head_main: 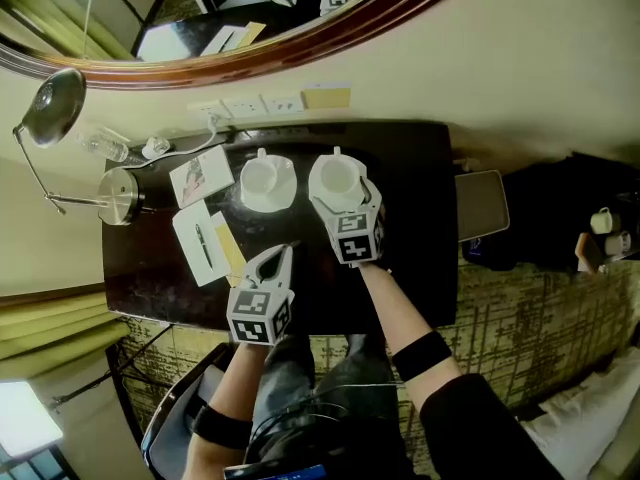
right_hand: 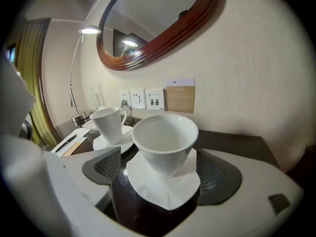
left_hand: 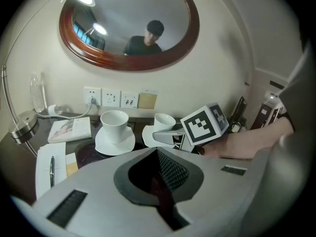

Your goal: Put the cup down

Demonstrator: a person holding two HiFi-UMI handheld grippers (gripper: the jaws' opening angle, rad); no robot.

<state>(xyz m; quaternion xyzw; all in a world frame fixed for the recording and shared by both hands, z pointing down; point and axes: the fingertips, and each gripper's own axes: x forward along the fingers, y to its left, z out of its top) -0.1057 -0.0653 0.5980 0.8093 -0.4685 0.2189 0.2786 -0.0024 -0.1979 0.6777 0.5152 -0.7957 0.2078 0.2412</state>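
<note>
**Cup stands on its saucer, right claw wide around it**

The cup [right_hand: 165,137] sits upright on a white saucer [right_hand: 163,189] on the dark bench [head_main: 420,218]. It is about midway along the bench and nearer the far edge, the one against the wall. The right claw [head_main: 347,206] reaches in from the near edge with its jaws spread wide. One jaw stands on each side of the cup, and the right gripper view shows a clear gap between each ribbed pad and the cup's wall, so nothing is gripped. The saucer's front lip lies between the two jaws, resting on the bench.

The left claw [head_main: 278,260] is closed tight and empty. It is over the bench inside the near edge, pointing toward the far edge, well short of both cups.

Just left of the cup, a second cup [head_main: 262,176] stands on a second saucer [head_main: 285,193]; the two saucers are close together. Further toward the left edge lie a booklet [head_main: 202,178] and a notepad [head_main: 200,243] with a pen [head_main: 204,245] on it. A metal lamp [head_main: 122,196] stands at the left edge. On the wall behind the far edge are a row of sockets [head_main: 250,106] and an oval wood-framed mirror [head_main: 300,38].
</note>
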